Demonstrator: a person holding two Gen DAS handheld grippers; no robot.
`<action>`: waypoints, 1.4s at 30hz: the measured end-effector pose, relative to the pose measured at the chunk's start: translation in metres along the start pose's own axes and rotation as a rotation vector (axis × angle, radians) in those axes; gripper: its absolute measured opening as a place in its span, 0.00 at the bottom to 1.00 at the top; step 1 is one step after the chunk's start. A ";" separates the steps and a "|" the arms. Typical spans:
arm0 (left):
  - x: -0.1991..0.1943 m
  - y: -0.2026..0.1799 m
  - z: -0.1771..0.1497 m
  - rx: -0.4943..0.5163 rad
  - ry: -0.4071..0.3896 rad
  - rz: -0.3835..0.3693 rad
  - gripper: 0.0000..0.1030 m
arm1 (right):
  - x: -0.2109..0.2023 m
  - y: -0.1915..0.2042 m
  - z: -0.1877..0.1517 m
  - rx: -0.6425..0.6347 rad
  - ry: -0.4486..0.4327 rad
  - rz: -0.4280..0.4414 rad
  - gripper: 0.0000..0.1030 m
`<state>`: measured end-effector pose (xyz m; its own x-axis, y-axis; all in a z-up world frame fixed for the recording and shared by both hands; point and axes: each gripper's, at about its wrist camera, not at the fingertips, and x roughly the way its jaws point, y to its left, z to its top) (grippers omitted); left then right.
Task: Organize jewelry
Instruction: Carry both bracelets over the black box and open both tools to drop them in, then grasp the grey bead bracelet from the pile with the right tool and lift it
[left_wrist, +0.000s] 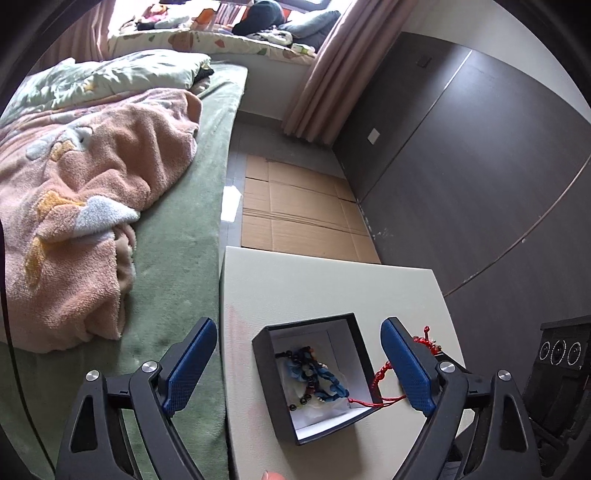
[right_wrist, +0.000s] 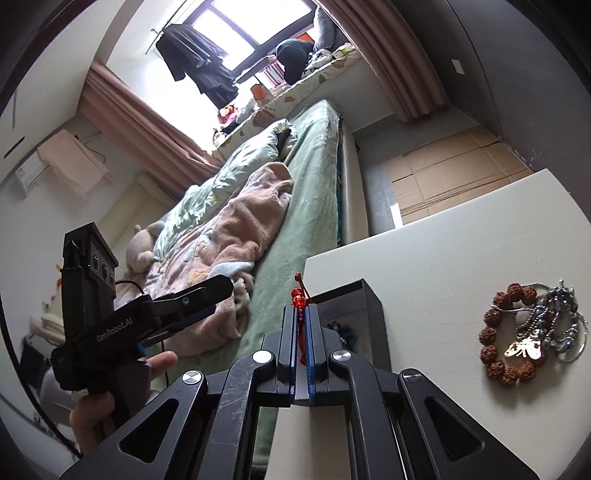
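Daylight from blown-out window (right_wrist: 236, 33); sharp centre, fisheye-bent edges.

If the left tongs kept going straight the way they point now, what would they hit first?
Probably the open black cardboard box with beaded bracelets inside, directly between the open left tongs; depth is unclear, so they may reach its rim first.

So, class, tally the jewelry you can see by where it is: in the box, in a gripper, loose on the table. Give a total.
In the black box: 1 tangle of blue and dark beads
In the right gripper: 1 red bead bracelet
Loose on the table: 1 brown bead bracelet, 1 silver chain cluster
Total: 4
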<state>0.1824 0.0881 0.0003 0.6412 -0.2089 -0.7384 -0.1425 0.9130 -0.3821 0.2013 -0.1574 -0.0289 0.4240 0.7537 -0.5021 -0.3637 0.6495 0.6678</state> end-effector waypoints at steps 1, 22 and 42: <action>0.000 0.004 0.001 -0.010 0.000 0.001 0.88 | 0.003 0.003 0.001 -0.011 -0.002 -0.011 0.06; 0.013 -0.039 -0.006 0.097 0.010 -0.028 0.88 | -0.060 -0.059 0.009 0.046 -0.032 -0.177 0.93; 0.080 -0.135 -0.035 0.264 0.114 -0.083 0.61 | -0.115 -0.152 0.007 0.280 -0.055 -0.383 1.00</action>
<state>0.2261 -0.0640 -0.0268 0.5518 -0.3107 -0.7739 0.1176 0.9477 -0.2966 0.2137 -0.3431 -0.0690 0.5299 0.4539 -0.7164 0.0617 0.8219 0.5663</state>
